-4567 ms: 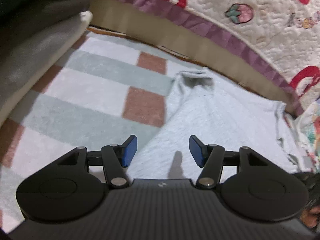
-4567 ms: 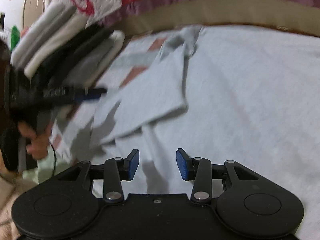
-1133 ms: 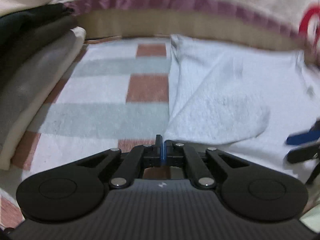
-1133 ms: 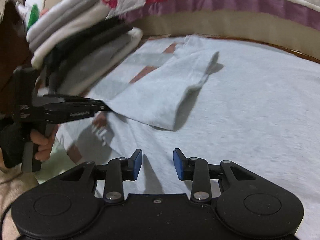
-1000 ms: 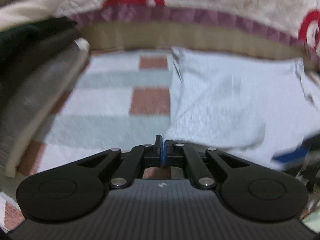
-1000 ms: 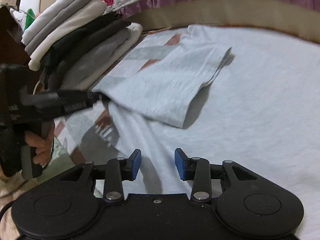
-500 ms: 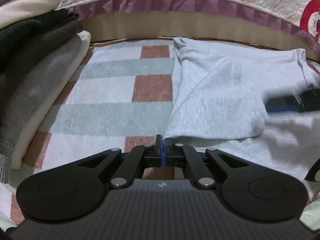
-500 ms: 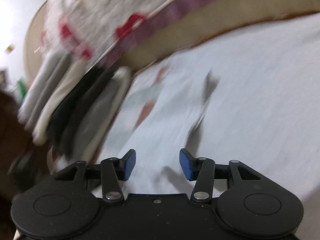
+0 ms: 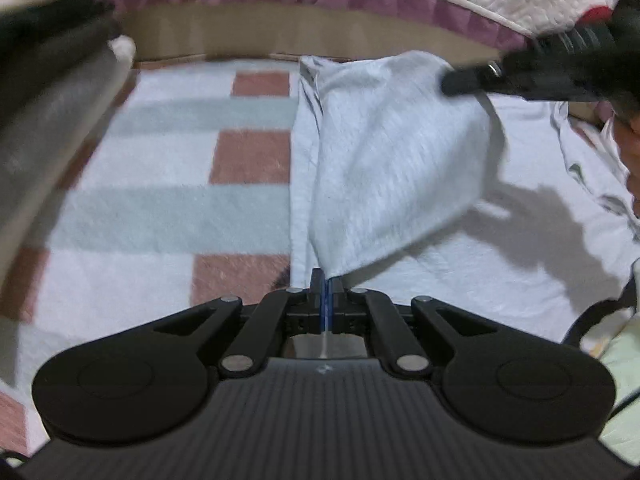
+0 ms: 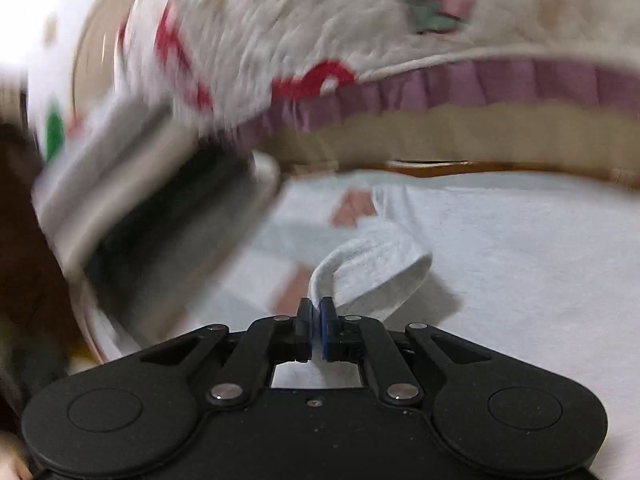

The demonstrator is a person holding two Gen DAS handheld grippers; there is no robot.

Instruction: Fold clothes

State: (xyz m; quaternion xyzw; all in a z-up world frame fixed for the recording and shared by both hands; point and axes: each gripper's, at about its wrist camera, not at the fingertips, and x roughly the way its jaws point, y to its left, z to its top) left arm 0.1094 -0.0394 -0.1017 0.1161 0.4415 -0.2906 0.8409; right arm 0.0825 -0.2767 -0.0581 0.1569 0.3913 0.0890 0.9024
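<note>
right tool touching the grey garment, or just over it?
Touching. The right wrist view shows the right tool, its jaws just closed, pinching a fold of the grey garment between its pads, with cloth passing through below them.

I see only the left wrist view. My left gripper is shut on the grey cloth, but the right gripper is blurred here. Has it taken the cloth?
Observer: Yes. In the right wrist view the right gripper has just been closing, and its jaws now pinch the hem of the light grey garment.
Operator: Is that part lying flat?
Observer: No, the pinched part curls up in a loop above the rest of the garment.
Operator: What is left of it?
Observer: A stack of folded clothes, blurred, with a white wall behind it.
</note>
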